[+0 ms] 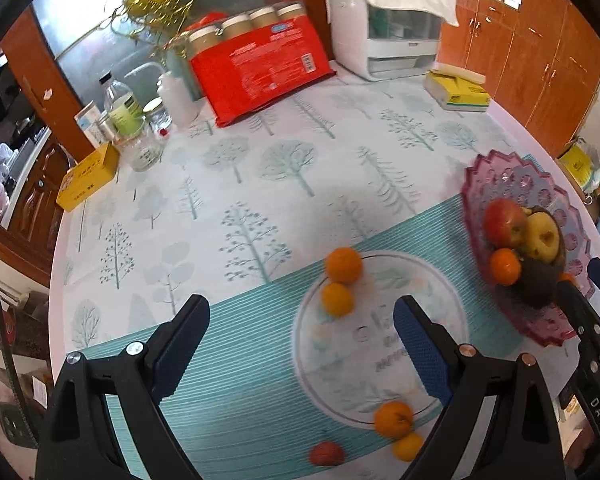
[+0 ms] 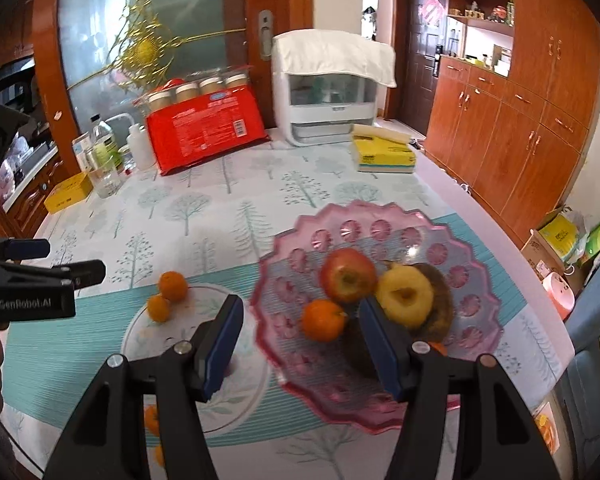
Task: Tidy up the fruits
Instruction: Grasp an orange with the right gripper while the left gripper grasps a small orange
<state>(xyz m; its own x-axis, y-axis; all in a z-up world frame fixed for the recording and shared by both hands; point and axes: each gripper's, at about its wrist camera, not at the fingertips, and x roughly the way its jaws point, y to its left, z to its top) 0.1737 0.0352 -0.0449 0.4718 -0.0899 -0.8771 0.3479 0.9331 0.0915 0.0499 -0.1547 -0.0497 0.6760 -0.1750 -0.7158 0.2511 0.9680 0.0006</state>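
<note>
While four small oranges and one red fruit point(image 1: 326, 453) lie loose on the tablecloth point(image 1: 260, 184), the pink fruit plate point(image 2: 380, 220) already carries a red apple point(image 2: 349, 274), a yellow apple point(image 2: 405, 295), an orange point(image 2: 324, 319) and something dark I cannot identify. One pair of oranges point(image 1: 340, 280) sits touching near the printed circle's far edge, another pair point(image 1: 398, 428) at its near edge. These look light, firm and prone to rolling, so I would pinch one across its widest middle. Left gripper point(image 1: 300, 344) hangs wide and empty above the cloth; right gripper point(image 2: 300, 340) stands half-spread, empty, over the plate.
</note>
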